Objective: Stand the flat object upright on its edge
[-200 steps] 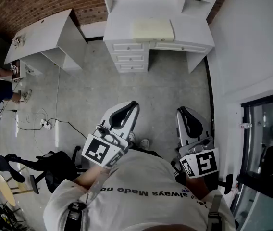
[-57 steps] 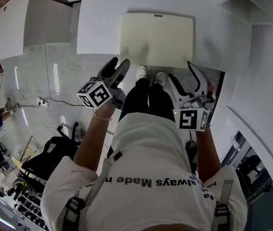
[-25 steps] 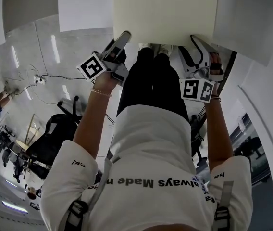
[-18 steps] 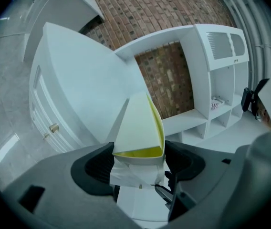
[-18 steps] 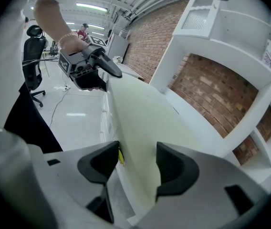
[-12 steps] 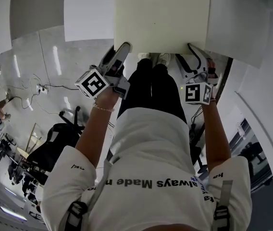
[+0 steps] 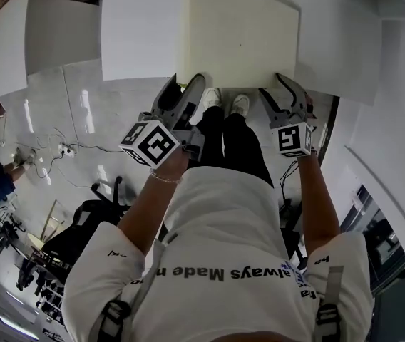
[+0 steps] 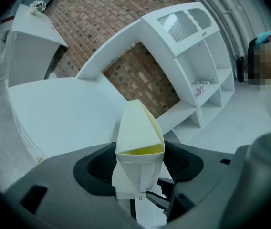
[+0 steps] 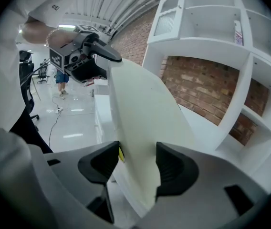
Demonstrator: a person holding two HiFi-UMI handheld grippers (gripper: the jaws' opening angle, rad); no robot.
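**Cream pad** (image 7: 238, 30): it rests on the counter (image 7: 135, 34) with its near edge at the counter's front. We read the left tongs (image 7: 187, 85) as clamped on the corner at the counter's front left, their jaws having just been closing on it. The right tongs (image 7: 274, 85) are clamped on the front-right corner. Compared with half a second earlier, the left tongs stand higher and the pad's left flank now shows. We judge that tipping has begun, though the pad is not yet upright.
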